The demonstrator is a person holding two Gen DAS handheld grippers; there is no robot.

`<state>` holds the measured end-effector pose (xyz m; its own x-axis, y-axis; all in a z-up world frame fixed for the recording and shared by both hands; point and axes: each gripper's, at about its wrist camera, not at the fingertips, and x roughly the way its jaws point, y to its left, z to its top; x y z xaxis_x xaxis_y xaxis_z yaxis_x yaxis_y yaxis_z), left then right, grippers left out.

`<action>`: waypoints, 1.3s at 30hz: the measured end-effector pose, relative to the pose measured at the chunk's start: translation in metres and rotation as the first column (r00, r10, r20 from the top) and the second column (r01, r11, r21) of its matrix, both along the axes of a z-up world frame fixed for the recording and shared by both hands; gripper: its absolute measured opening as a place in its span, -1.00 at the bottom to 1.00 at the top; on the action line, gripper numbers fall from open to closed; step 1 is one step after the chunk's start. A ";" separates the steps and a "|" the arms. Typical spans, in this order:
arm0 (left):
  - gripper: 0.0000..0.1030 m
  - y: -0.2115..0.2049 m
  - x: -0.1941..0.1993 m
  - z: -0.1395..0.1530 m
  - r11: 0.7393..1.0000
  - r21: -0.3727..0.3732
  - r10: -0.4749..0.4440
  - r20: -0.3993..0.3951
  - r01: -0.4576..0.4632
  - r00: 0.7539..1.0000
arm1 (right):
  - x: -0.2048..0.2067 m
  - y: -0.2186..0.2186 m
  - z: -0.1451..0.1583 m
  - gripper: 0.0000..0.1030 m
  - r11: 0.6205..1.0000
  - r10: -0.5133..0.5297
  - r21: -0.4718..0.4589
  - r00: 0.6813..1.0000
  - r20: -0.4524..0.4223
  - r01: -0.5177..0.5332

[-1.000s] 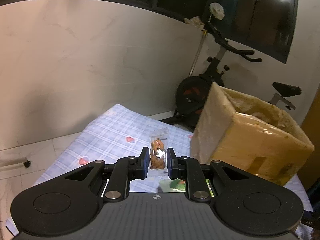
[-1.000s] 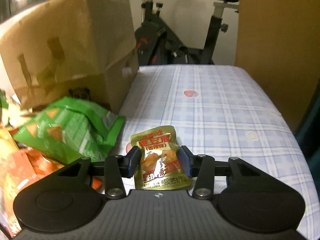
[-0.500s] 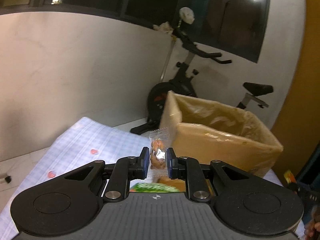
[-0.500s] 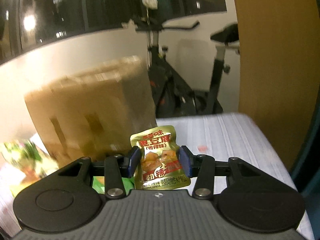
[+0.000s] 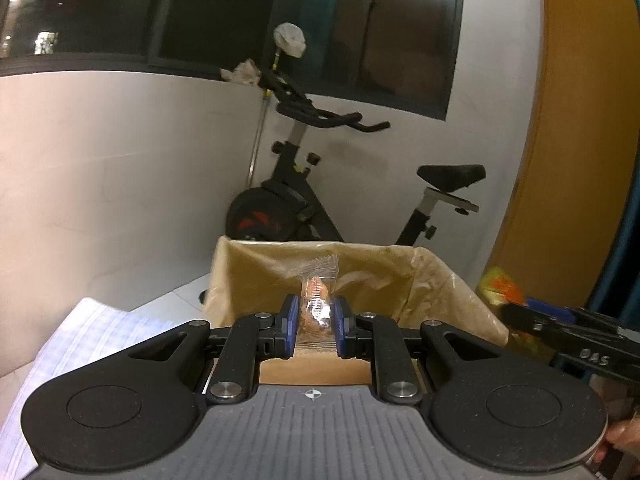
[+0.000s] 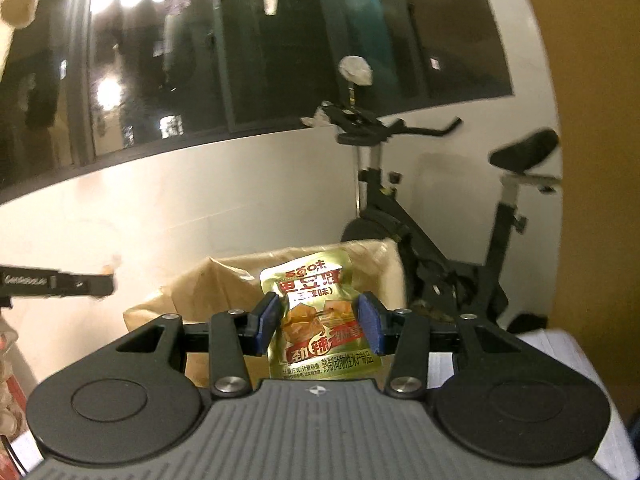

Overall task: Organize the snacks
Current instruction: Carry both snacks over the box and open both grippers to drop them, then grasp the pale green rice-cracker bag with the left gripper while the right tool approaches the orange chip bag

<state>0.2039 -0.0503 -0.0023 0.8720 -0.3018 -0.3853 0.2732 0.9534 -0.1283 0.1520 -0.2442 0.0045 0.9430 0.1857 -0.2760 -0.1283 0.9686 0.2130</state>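
Observation:
My left gripper (image 5: 314, 322) is shut on a small clear packet with a brown snack (image 5: 317, 300) and holds it up in front of the open cardboard box (image 5: 256, 276). My right gripper (image 6: 318, 322) is shut on a gold foil snack packet (image 6: 316, 312), also raised in front of the same box (image 6: 200, 292). The right gripper shows at the right edge of the left wrist view (image 5: 560, 328), and the left gripper at the left edge of the right wrist view (image 6: 60, 282).
The box stands on a table with a blue checked cloth (image 5: 96, 328). An exercise bike (image 5: 304, 200) stands behind the box against a white wall. An orange panel (image 5: 580, 120) rises at the right. Some snack wrappers (image 6: 6, 368) lie at the far left.
Both grippers have risen from the table with their packets and now face the box opening at rim height. The snack pile has dropped out of view.

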 end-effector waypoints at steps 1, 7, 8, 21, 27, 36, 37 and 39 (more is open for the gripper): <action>-0.62 -0.006 0.009 0.000 1.000 0.000 -0.007 -0.010 0.007 1.000 | 0.009 0.004 0.002 -0.09 1.000 0.005 -0.008 1.000 -0.003 -0.005; -0.62 -0.027 0.052 -0.016 0.999 0.037 -0.008 -0.080 0.011 0.997 | 0.062 0.017 0.000 -0.09 1.000 -0.003 -0.010 0.997 -0.071 0.003; -0.62 -0.030 0.058 -0.020 0.999 0.047 -0.005 -0.092 0.009 0.996 | 0.069 0.019 -0.002 -0.09 1.000 -0.007 -0.014 0.996 -0.085 0.006; 0.34 -0.006 0.069 -0.034 1.000 0.022 -0.019 -0.136 0.022 0.991 | 0.092 0.030 -0.031 0.18 0.999 -0.031 -0.044 0.977 -0.209 0.022; 0.35 0.033 0.019 -0.026 1.000 -0.010 0.019 -0.058 -0.020 0.998 | 0.057 0.027 -0.020 0.18 1.000 -0.018 -0.023 0.989 -0.148 0.015; 0.36 0.081 -0.033 -0.035 0.996 -0.038 0.083 -0.061 -0.085 0.995 | -0.002 0.033 -0.018 0.18 1.000 0.002 -0.014 0.998 -0.067 -0.003; 0.36 0.084 -0.038 -0.038 0.995 -0.042 0.093 -0.066 -0.096 0.994 | -0.007 0.036 -0.021 0.18 1.000 0.001 -0.019 0.998 -0.067 -0.003; 0.36 0.088 -0.048 -0.046 0.993 -0.063 0.100 -0.083 -0.105 0.992 | -0.017 0.040 -0.028 0.18 0.999 0.005 -0.038 0.997 -0.071 -0.007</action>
